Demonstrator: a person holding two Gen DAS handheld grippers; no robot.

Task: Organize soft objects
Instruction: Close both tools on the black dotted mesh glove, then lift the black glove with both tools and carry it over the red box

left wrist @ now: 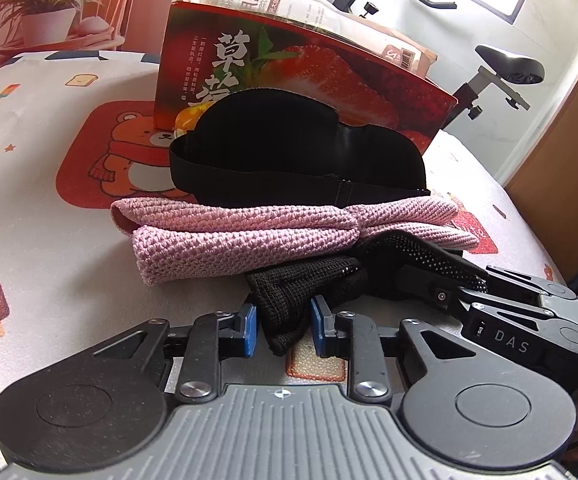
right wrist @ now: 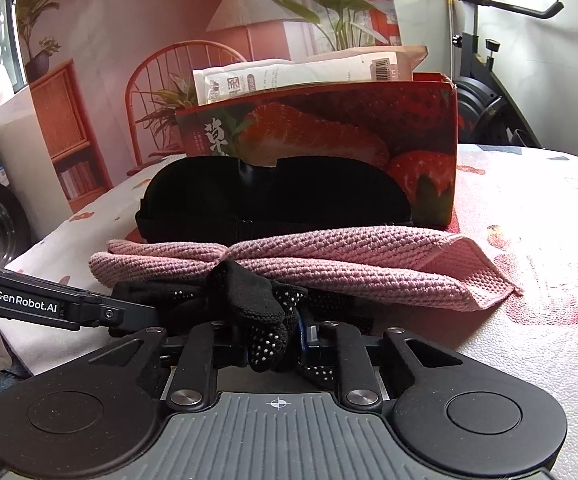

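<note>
In the left wrist view, the left gripper [left wrist: 283, 330] sat at lower centre with its blue-padded fingers [left wrist: 249, 330] spread, a fold of the black dotted glove [left wrist: 289, 304] lying between them without being squeezed. The glove ran up and right from there, toward the right gripper [left wrist: 441, 292], which entered from the right edge.

In the right wrist view, the right gripper [right wrist: 273, 344] held low centre, its jaws pinching a bunched part of the black dotted glove [right wrist: 257, 308]; the left gripper's arm reached in from the left edge.

Just behind the glove, mid-frame, lay the folded pink knitted cloth [left wrist: 249, 232], touching it. A black sleep mask [left wrist: 289, 152] rested on the cloth's far side, against the strawberry-printed box [left wrist: 329, 76], on the cartoon-print tablecloth [left wrist: 49, 240].
</note>
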